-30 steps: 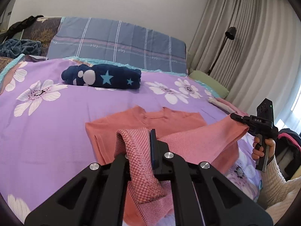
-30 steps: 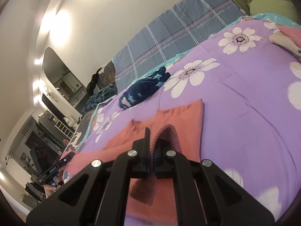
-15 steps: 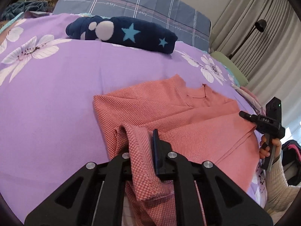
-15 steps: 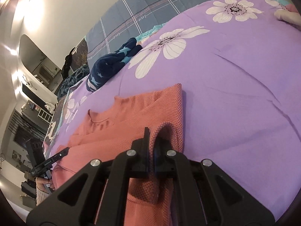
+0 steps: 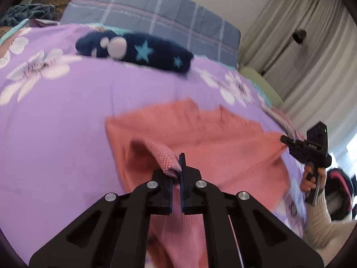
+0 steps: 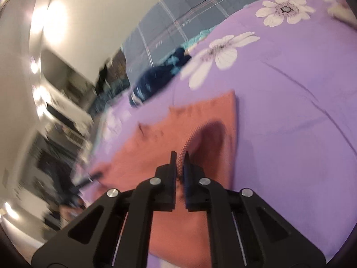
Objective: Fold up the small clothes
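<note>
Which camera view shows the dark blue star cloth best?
The left wrist view: the star cloth lies whole at the far side of the bed, with stars and white spots readable. In the right wrist view, it is only a small blurred dark patch.

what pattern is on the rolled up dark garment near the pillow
Navy garment with light blue stars and white blobs, clearest in the left wrist view.

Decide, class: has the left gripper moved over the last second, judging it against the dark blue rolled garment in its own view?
Yes. The left gripper, shut on the pink top, has advanced towards the dark blue rolled garment, which now looms larger.
</note>
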Motion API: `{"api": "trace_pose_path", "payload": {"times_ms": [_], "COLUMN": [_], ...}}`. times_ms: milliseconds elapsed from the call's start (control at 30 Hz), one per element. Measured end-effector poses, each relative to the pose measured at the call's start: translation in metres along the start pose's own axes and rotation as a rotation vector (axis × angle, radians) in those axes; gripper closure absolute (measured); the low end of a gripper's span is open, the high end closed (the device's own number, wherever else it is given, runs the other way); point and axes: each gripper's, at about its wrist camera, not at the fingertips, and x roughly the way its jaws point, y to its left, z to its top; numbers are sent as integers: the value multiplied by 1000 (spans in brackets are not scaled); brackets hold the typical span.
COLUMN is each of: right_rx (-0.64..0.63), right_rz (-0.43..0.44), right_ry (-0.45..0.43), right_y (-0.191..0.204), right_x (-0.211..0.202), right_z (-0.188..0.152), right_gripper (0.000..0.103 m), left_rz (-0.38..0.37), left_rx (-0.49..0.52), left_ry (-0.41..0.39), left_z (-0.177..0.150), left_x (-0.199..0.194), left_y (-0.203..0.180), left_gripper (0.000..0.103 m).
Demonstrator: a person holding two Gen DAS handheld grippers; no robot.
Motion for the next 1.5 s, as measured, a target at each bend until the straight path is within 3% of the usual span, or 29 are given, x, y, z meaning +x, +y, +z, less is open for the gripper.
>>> {"api": "trace_pose_path", "payload": {"times_ms": [100,133,167,200,233,267,367,533,633,667,733,767,833,900,933,1000,1033,1067,1100,1167,1267,1367,1500], "right_rx": [33,57,83,120,172,182,88,-13,-65,-84,-140,-147,-147,-153,-157,-165,-161,-132,-106,-127,-256,-326,-369], "right_rz": [-15,-9,-11,-29,-72,-91,-113,-181,-188,-196,-237,-251,-255,-262,-266,-321,-362,-383,-345,-251,-243,-262,-324], "right_ry": [-74,-75,-59,-42,-30,-28,-28,-22,6,18,61,73,92,13,-7,-26,-16,28,41,25,-15,4,43], "right_y": [-3,-8,-14,-21,-30,-32,-28,-28,-22,-19,-13,-12,-12,-6,-4,-6,-9,-13,-14,-3,22,34,35], "right_x": [8,17,26,35,44,46,45,46,59,64,82,87,93,78,73,71,72,73,68,48,10,-16,-35], "right_z": [36,51,60,67,72,73,69,74,81,83,87,87,88,89,90,91,90,87,83,68,30,-14,-68], "right_gripper": [98,97,92,89,79,77,66,66,64,62,65,96,100,100,99,88,72,64,64,61,57,55,53], "left_rz": [53,95,117,136,160,185,195,229,224,216,206,219,218,224,252,299,307,309,294,280,248,186,84], "left_rx": [-49,-59,-65,-78,-92,-99,-36,-42,3,20,56,84,152,182,187,155,133,97,82,101,143,137,93], "left_ry": [-76,-116,-123,-106,-84,-64,-28,74,84,89,94,79,21,-20,-25,22,36,46,39,-2,-22,7,78], "left_z": [32,43,49,53,55,54,47,43,48,49,52,55,58,62,64,65,64,60,55,39,2,-40,-92], "left_x": [14,22,30,38,45,51,56,74,82,84,88,86,73,64,63,70,70,65,57,30,-16,-49,-62], "left_y": [10,16,20,24,28,30,32,48,45,42,35,29,13,5,6,18,22,27,28,23,12,5,-1], "left_gripper": [97,92,80,73,56,47,41,41,44,67,101,102,102,101,99,94,89,81,76,57,55,55,55]}}
